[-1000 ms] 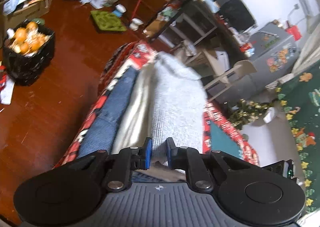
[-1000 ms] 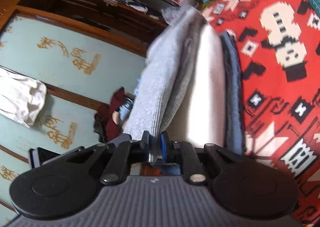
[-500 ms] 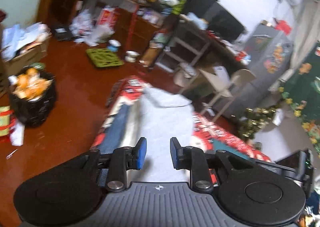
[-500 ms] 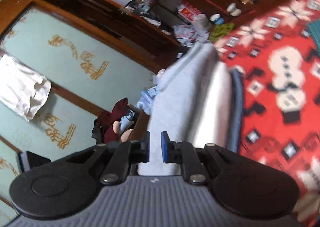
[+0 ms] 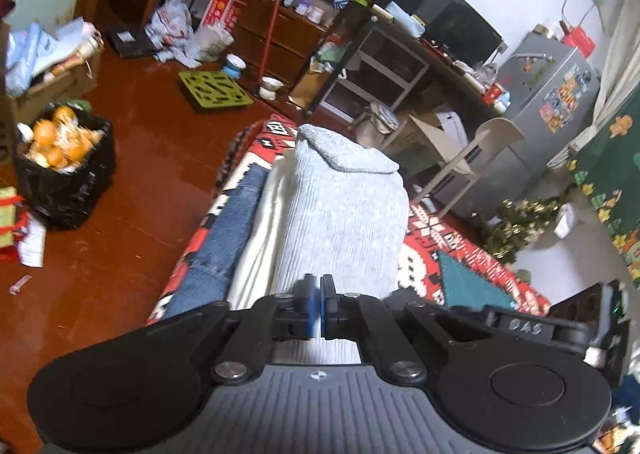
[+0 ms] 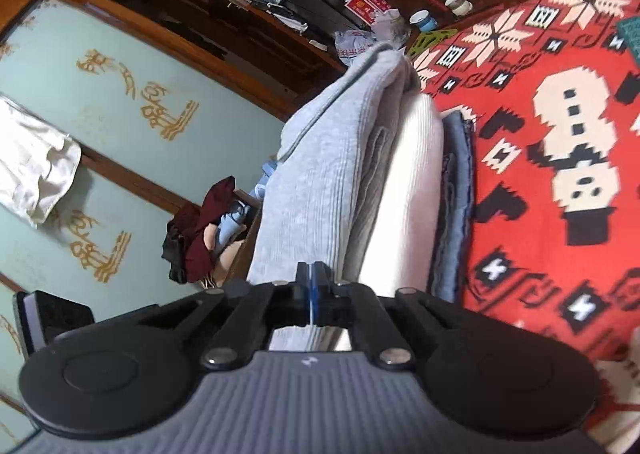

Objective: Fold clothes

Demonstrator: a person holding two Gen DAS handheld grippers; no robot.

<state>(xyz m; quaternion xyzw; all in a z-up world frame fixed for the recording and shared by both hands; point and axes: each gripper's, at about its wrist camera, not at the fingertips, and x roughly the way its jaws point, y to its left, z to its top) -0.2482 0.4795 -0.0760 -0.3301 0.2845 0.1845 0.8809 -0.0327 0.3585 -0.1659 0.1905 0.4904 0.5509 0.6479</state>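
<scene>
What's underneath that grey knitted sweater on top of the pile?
Under the grey sweater lies a folded cream garment, and below that folded blue jeans, all on the red patterned blanket. Only their edges show; whether anything else is tucked between them is hidden.

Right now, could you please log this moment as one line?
stage: stack folded | top: grey sweater | under: cream garment, jeans | left tool: shut, empty | right tool: shut, empty

The near end of the grey sweater (image 5: 344, 213) is hidden behind the left gripper (image 5: 317, 308). Beneath the sweater, the cream garment (image 6: 404, 189) and denim (image 6: 456, 189) are mostly covered.
</scene>
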